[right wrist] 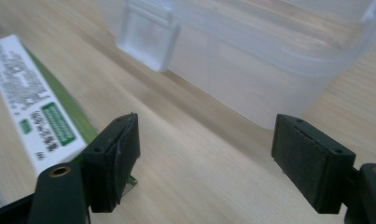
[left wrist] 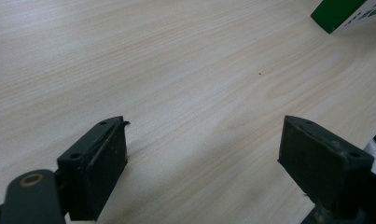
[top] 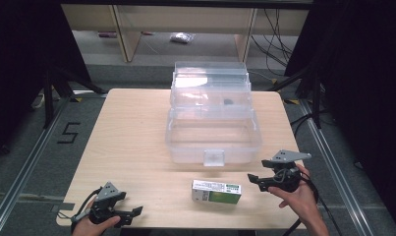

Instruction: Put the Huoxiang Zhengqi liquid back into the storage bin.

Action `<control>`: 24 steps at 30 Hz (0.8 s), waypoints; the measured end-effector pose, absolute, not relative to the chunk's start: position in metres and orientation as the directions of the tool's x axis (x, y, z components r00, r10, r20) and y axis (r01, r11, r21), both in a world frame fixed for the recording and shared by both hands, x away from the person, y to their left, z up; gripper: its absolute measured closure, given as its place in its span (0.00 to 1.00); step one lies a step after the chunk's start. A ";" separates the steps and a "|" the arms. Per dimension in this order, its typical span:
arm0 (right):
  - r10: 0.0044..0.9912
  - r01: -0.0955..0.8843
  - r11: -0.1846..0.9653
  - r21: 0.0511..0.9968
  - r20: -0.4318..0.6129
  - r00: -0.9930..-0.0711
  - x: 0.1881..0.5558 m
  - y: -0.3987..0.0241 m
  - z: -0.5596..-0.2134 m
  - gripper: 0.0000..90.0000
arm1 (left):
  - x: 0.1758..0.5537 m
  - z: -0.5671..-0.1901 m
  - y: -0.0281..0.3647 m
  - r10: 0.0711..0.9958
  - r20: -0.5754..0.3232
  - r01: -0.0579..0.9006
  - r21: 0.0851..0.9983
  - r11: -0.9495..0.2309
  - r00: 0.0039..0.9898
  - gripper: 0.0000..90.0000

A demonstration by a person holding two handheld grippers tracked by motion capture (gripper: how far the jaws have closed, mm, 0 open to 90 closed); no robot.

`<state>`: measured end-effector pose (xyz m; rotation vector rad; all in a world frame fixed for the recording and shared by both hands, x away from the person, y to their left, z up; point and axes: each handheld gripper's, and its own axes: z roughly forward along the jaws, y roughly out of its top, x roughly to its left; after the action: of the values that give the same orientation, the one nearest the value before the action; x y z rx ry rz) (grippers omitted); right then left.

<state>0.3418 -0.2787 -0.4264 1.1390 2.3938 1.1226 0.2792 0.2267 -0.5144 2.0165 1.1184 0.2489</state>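
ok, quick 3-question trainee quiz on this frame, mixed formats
1. True or false: the right tool grips the green-and-white box.
2. Where is the box? A) inside the clear bin B) on the table in front of the bin C) on the floor
3. Fill in: the clear plastic bin stands with its lid ____.

Key: 1 false, both tools are open and hold nothing. 2 B. 3 open.

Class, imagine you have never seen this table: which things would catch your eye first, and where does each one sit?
The clear plastic storage box, lid open, stands at the middle of the wooden table towards its far edge. In front of it lies a green and white carton, flat on the wood. The left gripper and the right gripper flank the carton near the front edge, both with jaws apart and nothing between them.
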 end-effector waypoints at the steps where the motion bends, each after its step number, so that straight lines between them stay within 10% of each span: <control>1: 0.741 0.531 0.398 0.748 0.079 -0.666 0.341 -0.277 -0.423 0.28 | 0.279 -0.515 0.227 0.784 -0.197 0.625 0.725 -0.288 0.589 0.16; 24: 0.508 0.373 0.643 0.669 -0.008 -0.861 0.328 -0.201 -0.404 0.27 | 0.279 -0.515 0.227 0.783 -0.206 0.628 0.726 -0.280 0.587 0.16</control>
<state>0.3278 -0.2008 -0.4043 0.7240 2.6670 1.0198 0.2789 0.2269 -0.5146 2.0062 1.1213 0.2417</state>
